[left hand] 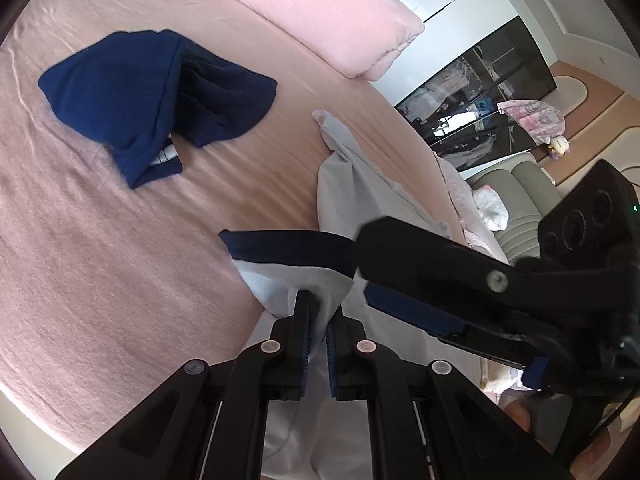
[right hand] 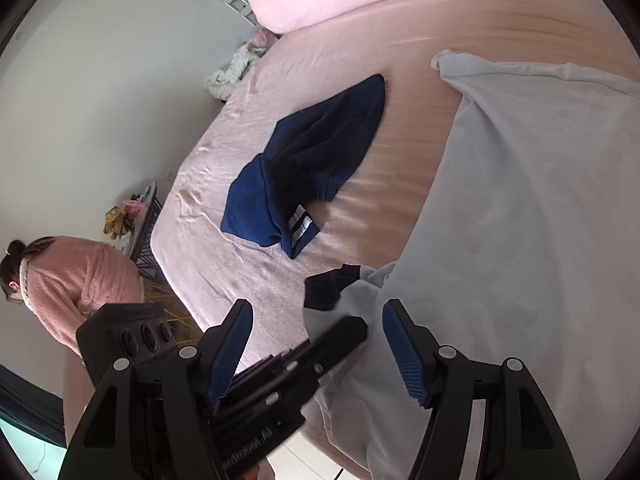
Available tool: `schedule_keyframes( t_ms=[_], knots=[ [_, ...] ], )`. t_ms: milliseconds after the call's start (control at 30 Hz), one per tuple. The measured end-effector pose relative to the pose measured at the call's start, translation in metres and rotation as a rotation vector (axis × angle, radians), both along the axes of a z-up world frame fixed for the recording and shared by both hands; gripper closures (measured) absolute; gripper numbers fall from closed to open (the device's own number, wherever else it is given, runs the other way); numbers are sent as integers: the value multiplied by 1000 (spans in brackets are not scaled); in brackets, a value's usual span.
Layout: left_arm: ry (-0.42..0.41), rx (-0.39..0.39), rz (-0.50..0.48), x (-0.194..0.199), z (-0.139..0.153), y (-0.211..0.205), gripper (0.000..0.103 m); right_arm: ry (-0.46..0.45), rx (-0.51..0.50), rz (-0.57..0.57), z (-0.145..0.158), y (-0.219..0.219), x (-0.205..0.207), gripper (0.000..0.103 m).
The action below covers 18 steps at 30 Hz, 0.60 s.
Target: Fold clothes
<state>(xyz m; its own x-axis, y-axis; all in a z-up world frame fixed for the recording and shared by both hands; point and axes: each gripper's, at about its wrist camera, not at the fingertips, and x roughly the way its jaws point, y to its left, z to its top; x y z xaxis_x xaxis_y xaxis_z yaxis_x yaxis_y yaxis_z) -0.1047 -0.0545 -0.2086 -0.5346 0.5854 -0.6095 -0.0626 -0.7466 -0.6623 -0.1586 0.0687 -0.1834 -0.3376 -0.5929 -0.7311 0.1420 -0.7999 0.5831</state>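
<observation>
Pinching one pale grey navy-cuffed garment (left hand: 352, 184), left claw (left hand: 318, 312) is clamped shut; right claw (right hand: 318, 320) gapes empty; one crumpled navy sweater (right hand: 304, 176) on pink bed (left hand: 100, 280), folds unclear.

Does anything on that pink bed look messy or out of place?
Yes. The navy garment lies crumpled in a heap mid-bed, one striped cuff sticking out, not folded. The grey garment is bunched and draped over the bed's edge, its navy-trimmed end pinched in the left tool.
</observation>
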Motion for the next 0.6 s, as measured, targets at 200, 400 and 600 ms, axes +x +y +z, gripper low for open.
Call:
schedule_keyframes(
  t_ms=[200,400,600],
  knots=[
    [-6,92,-30,4,-3,0,97,-25,-28,-4,-10,-3,-1,36],
    [-14,45,-51,5,-3,7,97,-80,-39,-53,-28,4,-1,54],
    [-30,28,-68,8,-4,10,97,-106,4,-69,-39,10,-4,93]
  ],
)
